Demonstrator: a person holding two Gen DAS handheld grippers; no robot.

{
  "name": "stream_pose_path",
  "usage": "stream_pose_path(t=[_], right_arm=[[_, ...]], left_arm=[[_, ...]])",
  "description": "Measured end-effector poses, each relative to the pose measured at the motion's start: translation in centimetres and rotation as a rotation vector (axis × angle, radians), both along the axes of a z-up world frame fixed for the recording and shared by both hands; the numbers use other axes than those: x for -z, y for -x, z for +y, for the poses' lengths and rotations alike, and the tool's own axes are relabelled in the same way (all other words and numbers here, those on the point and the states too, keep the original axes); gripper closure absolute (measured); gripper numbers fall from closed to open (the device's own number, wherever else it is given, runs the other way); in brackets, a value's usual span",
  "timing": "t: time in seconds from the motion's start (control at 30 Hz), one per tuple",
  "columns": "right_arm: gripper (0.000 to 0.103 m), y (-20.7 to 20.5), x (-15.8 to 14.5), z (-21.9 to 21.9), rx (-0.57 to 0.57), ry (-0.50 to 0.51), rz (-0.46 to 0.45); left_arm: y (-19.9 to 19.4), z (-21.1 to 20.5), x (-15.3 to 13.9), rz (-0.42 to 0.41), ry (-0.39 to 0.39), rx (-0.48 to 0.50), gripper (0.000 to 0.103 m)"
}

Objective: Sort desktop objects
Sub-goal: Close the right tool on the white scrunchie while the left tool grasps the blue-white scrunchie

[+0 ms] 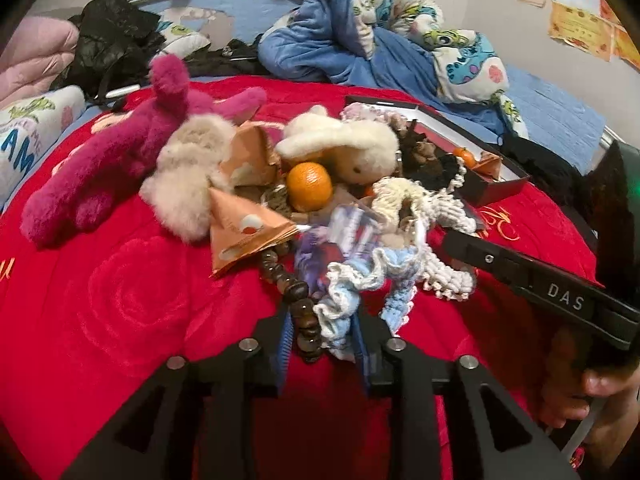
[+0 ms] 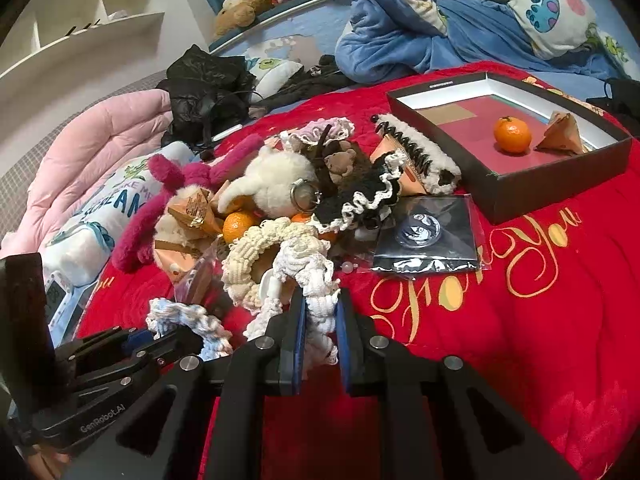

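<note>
1. Right gripper (image 2: 320, 332) is nearly closed, its blue pads pinching a white scrunchie (image 2: 316, 280) at the near edge of the pile on the red blanket (image 2: 520, 340).
2. Left gripper (image 1: 322, 340) stands narrowly apart around a blue-white scrunchie (image 1: 360, 284) and a brown bead string (image 1: 296, 300); whether the pads press on them I cannot tell.
3. Box (image 2: 560, 176) sits well apart at the back right, holding an orange (image 2: 512, 135) and a paper packet (image 2: 560, 138).
4. Risk: the scrunchies look tangled with a cream one (image 2: 260, 256), so lifting may drag neighbours or roll a loose orange (image 1: 309, 186).
5. Risk: the beads could snag and come up too.
</note>
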State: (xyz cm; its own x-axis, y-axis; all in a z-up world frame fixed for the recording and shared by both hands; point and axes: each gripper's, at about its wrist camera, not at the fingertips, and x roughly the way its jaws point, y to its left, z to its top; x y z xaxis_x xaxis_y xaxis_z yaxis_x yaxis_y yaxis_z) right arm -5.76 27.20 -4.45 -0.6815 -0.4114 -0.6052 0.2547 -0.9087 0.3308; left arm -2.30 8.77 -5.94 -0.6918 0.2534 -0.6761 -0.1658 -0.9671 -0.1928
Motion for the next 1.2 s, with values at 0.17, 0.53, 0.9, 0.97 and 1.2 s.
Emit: stream_pose_path(t=[0.17,0.53,0.9,0.97,1.2], right_arm=[[0.087,-0.1,0.1,0.0,0.006,0.009,-0.007],[0.087,-0.4,0.1,-0.8,-0.004,-0.005,-0.006],[0.087,-0.6,0.2,-1.7,-0.017,-0.023,-0.004],[0.086,-0.6,0.2,-1.8,-0.015,-0.025,-0.002],[0.087,-0.9,0.0,-2.2,-0.026,-0.034,0.015]], left_arm=[[-0.3,-1.0,0.1,-0.009,-0.04,-0.017,0.071],[-2.1,-0.9,-1.6,0.08,0.02,0.001,0.071],[-3.2,-0.9,-2.4,0.133,0.045,0.051,0.091],[-3.5,-0.5,-2.6,0.148,0.055,0.076,0.092],[-4.0,-0.4,-3.2,0.16,0.037,0.083,0.093]])
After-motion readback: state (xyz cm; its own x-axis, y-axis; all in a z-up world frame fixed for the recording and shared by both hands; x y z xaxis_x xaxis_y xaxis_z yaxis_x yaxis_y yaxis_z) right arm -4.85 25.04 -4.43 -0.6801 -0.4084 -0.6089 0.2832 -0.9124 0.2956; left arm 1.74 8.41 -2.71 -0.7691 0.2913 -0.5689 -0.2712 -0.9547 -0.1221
